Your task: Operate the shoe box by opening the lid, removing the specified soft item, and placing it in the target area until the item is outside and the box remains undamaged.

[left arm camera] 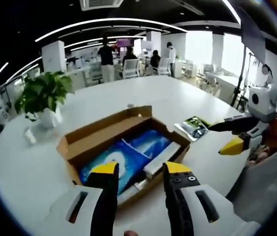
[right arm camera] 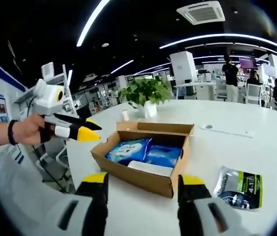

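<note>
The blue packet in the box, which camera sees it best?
The left gripper view: it looks down into the open box, so the blue packet shows nearly whole. In the right gripper view the blue packet is seen lower and partly hidden behind the box's front wall.

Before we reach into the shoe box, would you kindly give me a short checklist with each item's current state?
1. Shoe box lid open: ok.
2. Blue soft pack lying exposed in the box: ok.
3. Left hand-held gripper open, empty: ok.
4. Right hand-held gripper open, empty: ok.
5. Bare white table beside the box for placing: ok.
6. Box cardboard undamaged: cannot tell.
</note>
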`<move>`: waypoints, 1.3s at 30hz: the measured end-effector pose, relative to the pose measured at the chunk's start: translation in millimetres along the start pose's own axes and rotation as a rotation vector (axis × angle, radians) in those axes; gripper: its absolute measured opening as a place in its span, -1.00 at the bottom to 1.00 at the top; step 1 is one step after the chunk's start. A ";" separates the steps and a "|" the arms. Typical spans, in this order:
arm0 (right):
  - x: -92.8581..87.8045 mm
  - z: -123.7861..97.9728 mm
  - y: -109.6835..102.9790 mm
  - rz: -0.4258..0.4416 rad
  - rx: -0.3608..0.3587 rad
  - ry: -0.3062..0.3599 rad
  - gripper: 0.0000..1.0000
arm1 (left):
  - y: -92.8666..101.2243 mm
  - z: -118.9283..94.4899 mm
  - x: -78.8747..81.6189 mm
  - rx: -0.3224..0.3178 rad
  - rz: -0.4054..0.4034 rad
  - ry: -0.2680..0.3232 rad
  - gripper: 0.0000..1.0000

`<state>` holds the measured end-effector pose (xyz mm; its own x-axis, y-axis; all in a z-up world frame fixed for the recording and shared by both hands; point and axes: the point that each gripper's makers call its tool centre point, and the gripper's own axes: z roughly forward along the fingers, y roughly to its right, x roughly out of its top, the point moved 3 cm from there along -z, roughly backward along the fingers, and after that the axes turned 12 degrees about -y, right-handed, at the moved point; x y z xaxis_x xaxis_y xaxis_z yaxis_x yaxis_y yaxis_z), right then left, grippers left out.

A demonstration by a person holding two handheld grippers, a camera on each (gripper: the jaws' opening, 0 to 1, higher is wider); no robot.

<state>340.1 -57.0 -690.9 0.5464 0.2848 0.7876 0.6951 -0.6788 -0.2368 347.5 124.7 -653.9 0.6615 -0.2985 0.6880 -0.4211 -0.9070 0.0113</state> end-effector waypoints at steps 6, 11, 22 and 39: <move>8.9 12.8 4.3 0.035 0.011 0.015 0.09 | -13.6 6.9 5.1 0.004 0.019 -0.006 -0.29; 15.8 23.6 3.7 0.038 0.020 0.008 0.09 | -28.0 8.0 3.5 0.009 0.014 -0.014 -0.29; 33.8 52.4 0.2 0.034 0.039 0.000 0.08 | -55.0 10.2 -2.5 0.013 -0.005 -0.026 -0.28; 45.2 94.7 -9.7 0.081 0.061 -0.043 0.05 | -79.7 4.2 -9.1 0.019 -0.037 -0.022 -0.28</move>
<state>402.3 26.5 -706.9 0.6209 0.2602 0.7395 0.6739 -0.6590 -0.3339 377.6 198.4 -664.1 0.6898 -0.2708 0.6715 -0.3846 -0.9228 0.0229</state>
